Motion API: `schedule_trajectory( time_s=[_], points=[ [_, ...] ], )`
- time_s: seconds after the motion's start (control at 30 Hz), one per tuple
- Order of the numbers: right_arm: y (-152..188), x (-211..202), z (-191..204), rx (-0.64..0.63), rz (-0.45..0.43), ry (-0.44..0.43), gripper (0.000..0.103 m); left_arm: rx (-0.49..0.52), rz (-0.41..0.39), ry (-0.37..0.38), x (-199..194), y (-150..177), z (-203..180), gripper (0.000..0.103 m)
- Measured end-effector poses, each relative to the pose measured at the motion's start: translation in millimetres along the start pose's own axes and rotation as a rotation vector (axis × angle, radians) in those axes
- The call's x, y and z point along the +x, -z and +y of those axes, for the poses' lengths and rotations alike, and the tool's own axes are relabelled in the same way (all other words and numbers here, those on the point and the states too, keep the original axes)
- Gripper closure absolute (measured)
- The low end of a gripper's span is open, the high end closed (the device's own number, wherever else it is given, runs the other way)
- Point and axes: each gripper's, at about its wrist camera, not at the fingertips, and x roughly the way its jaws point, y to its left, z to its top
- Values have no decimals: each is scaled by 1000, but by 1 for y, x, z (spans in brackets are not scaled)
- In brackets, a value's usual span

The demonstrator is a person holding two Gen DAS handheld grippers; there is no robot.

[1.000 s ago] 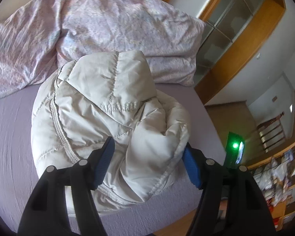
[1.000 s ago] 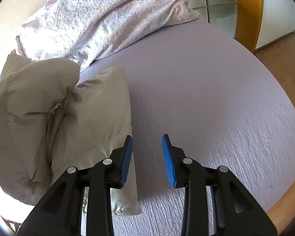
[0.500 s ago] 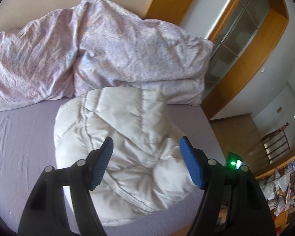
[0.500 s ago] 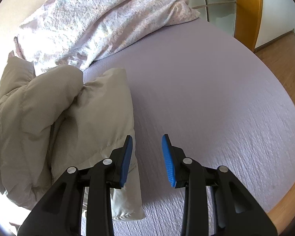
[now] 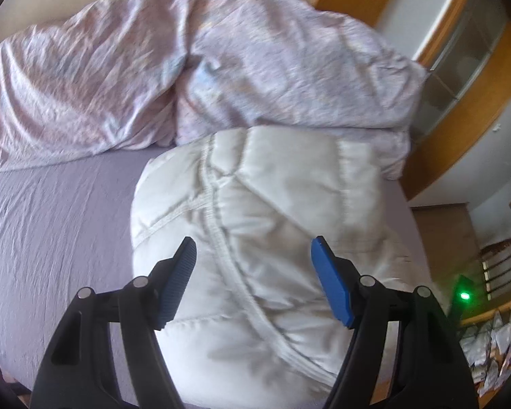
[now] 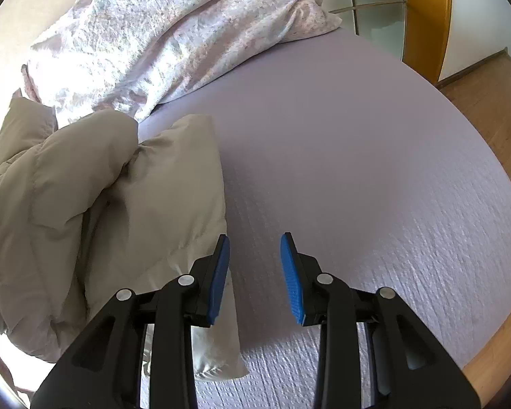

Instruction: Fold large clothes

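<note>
Cream quilted puffer jacket (image 5: 255, 238) lay bunched on the bed (image 6: 357, 143) beneath the wide, empty left claw (image 5: 253, 272), just left of the narrower, empty right claw (image 6: 255, 266).

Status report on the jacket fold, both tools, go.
Left tool open above the puffer jacket, gripping nothing. Right tool open, empty, over the bed sheet beside the jacket. Crumpled duvet behind, against the jacket.
</note>
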Motion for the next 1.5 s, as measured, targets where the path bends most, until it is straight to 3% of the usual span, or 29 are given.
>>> schedule_trajectory(
  time_s=[0.17,0.57,0.83,0.97,1.17,1.37,1.5],
  points=[
    [0,-4,-2,1,-10,4,70,-39,47,3,25,11,7,33],
    [-25,-41,-5,-2,-88,-39,70,34,74,29,58,27,-44,32],
    [-48,-66,27,-77,-132,-93,70,79,112,74,71,37,-73,29],
    [-53,-67,63,-154,-134,-133,70,84,98,82,54,28,-62,32],
    [-64,-54,127,-259,-121,-194,70,80,12,-20,33,4,-29,31],
    [-68,-28,168,-317,-80,-178,70,19,37,-96,50,-4,9,31],
    [-70,-9,170,-300,-51,-152,70,9,63,-95,62,0,16,31]
  ],
)
